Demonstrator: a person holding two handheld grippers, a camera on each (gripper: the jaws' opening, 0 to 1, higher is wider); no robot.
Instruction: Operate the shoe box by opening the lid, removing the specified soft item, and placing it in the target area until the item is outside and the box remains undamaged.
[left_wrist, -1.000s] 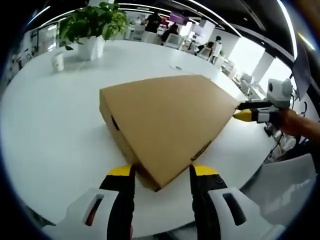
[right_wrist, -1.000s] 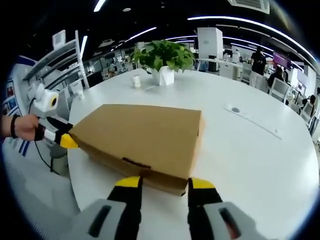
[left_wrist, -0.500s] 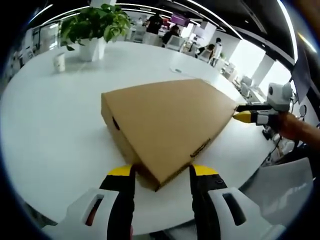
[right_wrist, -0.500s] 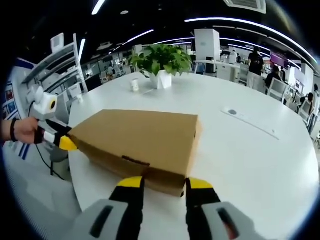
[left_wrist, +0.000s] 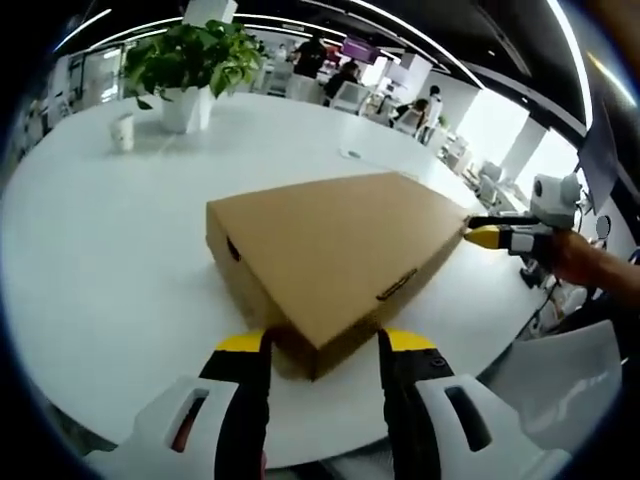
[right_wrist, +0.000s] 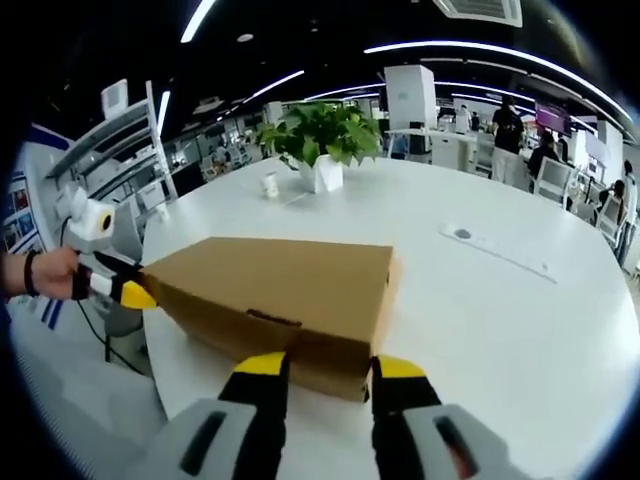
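At the bottom of the left gripper view, the left gripper (left_wrist: 320, 345) stands released, its jaws straddling the near corner of the shoe box (left_wrist: 335, 250), mid-frame on the white counter (left_wrist: 100, 260), lid closed. The right gripper (right_wrist: 325, 370) likewise spreads around another corner. To lift well, I'd catch only the lid's edge at both corners and raise evenly, avoiding creasing. Farther off, the right gripper view alone shows a round counter fitting (right_wrist: 462, 234); a potted plant (left_wrist: 190, 65) stands farthest.

Open-plan office: a round white surface (left_wrist: 90, 250) with a potted plant (left_wrist: 190, 65) and cup (left_wrist: 122, 132), under strip lights (right_wrist: 470, 50); shelving (right_wrist: 120, 140) nearby.
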